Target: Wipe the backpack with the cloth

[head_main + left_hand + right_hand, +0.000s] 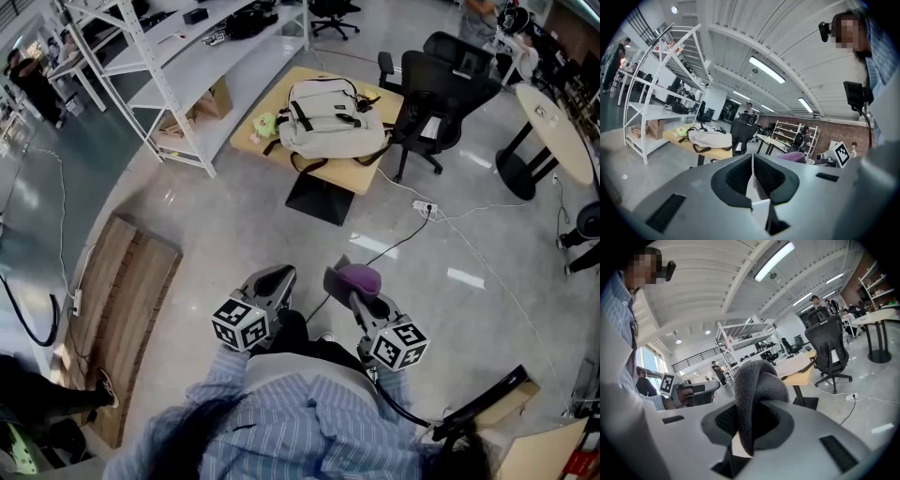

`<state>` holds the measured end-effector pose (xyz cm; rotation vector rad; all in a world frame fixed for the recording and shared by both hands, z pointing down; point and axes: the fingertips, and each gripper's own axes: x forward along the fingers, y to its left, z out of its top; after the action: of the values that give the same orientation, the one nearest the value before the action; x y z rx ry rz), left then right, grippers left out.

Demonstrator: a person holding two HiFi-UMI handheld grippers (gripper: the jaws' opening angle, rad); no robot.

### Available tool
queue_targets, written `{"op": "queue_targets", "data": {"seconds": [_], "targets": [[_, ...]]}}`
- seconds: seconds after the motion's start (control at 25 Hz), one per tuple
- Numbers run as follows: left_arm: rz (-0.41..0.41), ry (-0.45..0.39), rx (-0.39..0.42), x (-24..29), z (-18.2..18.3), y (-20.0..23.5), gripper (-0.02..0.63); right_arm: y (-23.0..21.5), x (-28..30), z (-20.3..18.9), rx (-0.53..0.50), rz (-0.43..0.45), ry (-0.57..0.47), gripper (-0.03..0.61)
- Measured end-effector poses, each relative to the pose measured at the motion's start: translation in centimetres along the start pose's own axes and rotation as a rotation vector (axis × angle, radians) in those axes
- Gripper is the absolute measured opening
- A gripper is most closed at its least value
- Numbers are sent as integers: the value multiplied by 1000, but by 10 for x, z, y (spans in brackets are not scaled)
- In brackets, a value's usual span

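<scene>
A pale grey backpack point(331, 120) with dark straps lies flat on a small wooden table point(255, 112), far ahead of me across the floor; it is small in the left gripper view as backpack point(710, 138). My right gripper point(343, 278) is shut on a purple-grey cloth point(358, 277), which bunches up out of the jaws as cloth point(757, 385). My left gripper point(275, 278) is held beside it, jaws shut with nothing between them point(753, 174). Both grippers are close to my body, well short of the table.
A black office chair point(439, 92) stands right of the table. White metal shelving point(183, 75) runs along the left. A green soft toy point(265, 125) lies on the table's left side. A cable and power strip point(425, 207) cross the floor. A wooden pallet point(122, 309) lies at left.
</scene>
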<state>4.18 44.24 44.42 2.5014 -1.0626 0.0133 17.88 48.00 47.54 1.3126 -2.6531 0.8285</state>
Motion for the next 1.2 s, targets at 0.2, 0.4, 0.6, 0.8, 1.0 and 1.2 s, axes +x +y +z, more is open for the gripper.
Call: {"op": "queue_targets", "data": {"seconds": [0.2,0.4,0.6,0.8,1.0,1.2], "targets": [[-2,13,2,2,-2,7,15,-7,10,-2,16,-7,16,41],[-12,23,34,13,-1,27,15,-9,34,2,16,-2,41,41],[-27,-1,-4,42,20,66,15,-20,68,18,25,-15,49,41],[-72,19,11,79,44,112,15,-37,115,45,33,-53,54,41],[-105,4,6,111,82,168,15,-44,180,80,21,-62,62,41],[-146,7,24,119,110,223,15,-42,249,100,29,-74,77,41]]}}
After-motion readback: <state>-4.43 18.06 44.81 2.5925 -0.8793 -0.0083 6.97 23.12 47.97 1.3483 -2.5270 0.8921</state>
